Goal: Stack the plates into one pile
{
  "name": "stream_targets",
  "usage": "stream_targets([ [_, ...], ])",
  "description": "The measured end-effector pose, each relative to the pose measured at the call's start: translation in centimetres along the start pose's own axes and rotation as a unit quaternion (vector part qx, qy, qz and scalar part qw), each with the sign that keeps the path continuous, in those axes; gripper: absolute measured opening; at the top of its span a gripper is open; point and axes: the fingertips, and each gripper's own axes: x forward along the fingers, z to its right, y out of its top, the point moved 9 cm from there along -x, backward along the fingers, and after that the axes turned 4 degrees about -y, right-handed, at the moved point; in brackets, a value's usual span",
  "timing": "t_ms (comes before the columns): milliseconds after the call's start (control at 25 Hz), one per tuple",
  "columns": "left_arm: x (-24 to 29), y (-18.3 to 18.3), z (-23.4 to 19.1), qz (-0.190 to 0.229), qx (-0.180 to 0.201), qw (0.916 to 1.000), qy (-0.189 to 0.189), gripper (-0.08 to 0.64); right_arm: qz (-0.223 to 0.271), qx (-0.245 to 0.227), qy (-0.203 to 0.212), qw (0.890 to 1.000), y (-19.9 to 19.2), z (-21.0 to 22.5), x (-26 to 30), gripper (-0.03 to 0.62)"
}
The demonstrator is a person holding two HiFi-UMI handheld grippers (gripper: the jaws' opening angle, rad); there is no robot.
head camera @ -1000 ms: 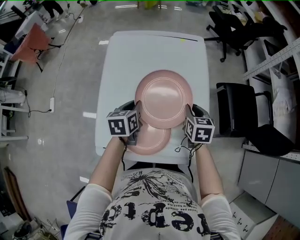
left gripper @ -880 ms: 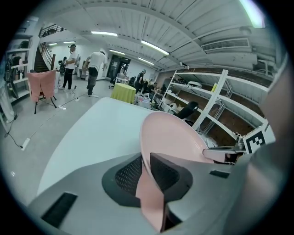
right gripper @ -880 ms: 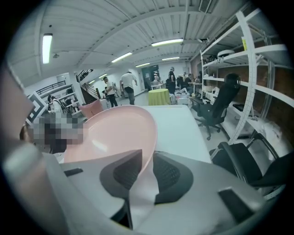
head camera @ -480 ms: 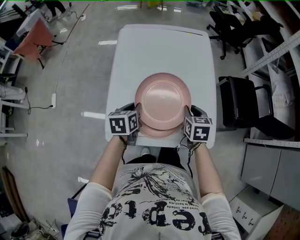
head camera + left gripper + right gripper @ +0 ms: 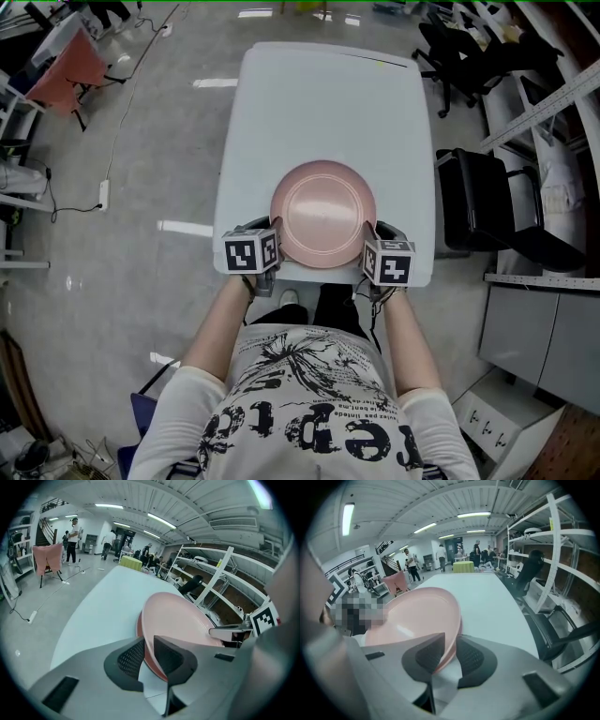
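Both tools are clenched on the upper pink round plate (image 5: 323, 213). The left tool (image 5: 149, 644) pinches its left rim and the right tool (image 5: 451, 644) its right rim. It sits squarely over the lower pink round plate (image 5: 138, 624), whose darker rim just peeks out underneath, close to the near edge of the pale grey rectangular table (image 5: 328, 103).

The job now, I'd say, is a level set-down: both sides sinking together, rims lined up, and no letting go until the lower plate carries the weight. With the pile this near the edge, any sliding should go away from the body.

The table top is smooth and plain. Around it there's glossy grey floor, black office chairs (image 5: 478, 211) on the right, metal shelving, a chair draped in pink cloth (image 5: 61, 80) far left, and people standing in the distance.
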Motion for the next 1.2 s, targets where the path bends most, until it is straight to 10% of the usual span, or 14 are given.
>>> stream_targets([
  [600,2.5,-0.2,-0.4,-0.028,0.077,0.9951,0.055,0.097,-0.009,-0.033,-0.02,0.999,0.4,-0.2,2.1,0.087],
  [1200,2.9,-0.1,-1.2,-0.028,0.069,0.9968,0.029,0.124,-0.006,-0.043,-0.062,0.997,-0.8,-0.2,3.1,0.1],
])
